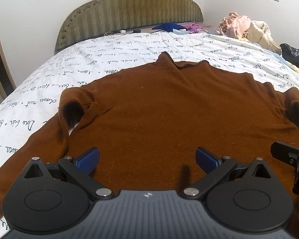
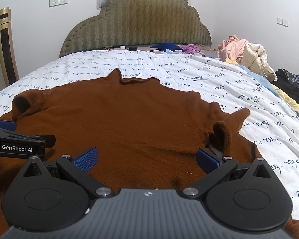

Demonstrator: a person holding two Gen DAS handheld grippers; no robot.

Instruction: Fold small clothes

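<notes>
Looking along the left claw (image 1: pixel 147 160), its blue pads are spread wide above a brown sweater (image 1: pixel 169 109) lying flat on the script-printed bed sheet (image 1: pixel 49 75), one sleeve (image 1: pixel 71 109) curled at the left. From the right wrist, the right claw (image 2: pixel 147 159) is likewise spread over the sweater, a curled cuff (image 2: pixel 222 135) just beside its right pad; a heap of clothes (image 2: pixel 247 53) sits well apart.

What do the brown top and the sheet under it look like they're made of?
Brown top: looks like a fine, matte knit, with faint ribbing and soft rolled sleeve openings; possibly wool or a cotton blend, I cannot tell which. Sheet: thin woven fabric, probably cotton, white with printed dark script, lightly creased.
</notes>
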